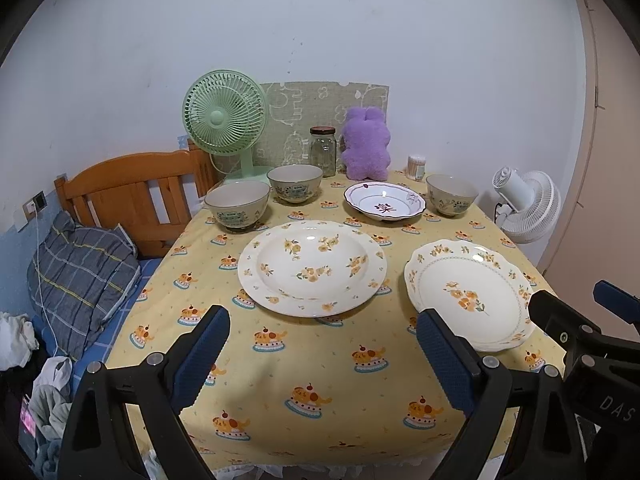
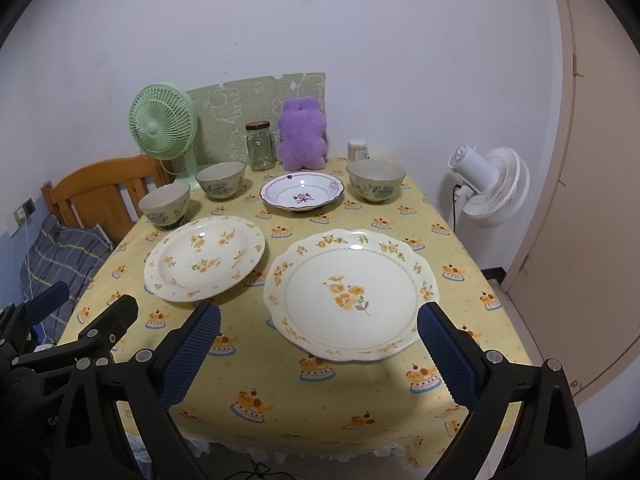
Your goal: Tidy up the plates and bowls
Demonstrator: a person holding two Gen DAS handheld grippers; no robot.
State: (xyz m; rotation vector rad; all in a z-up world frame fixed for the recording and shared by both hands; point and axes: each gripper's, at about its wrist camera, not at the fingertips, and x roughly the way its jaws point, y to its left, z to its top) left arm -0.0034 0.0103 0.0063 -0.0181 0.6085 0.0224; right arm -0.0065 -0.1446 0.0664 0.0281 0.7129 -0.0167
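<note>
Both grippers are hovering over the near edge of the table (image 1: 304, 364), jaws spread wide and gripping nothing. The left gripper (image 1: 320, 352) is sitting just short of the deep plate (image 1: 312, 266); the right gripper (image 2: 318, 344) is framing the near rim of the scalloped plate (image 2: 352, 294). Farther back, three bowls (image 1: 238, 208) (image 1: 295, 186) (image 1: 452, 196) and a small dish (image 1: 384, 202) are standing apart from one another, well beyond both grippers.

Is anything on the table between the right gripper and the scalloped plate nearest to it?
Nothing visible. The right gripper is open just short of the scalloped plate, with only bare tablecloth between them.
</note>
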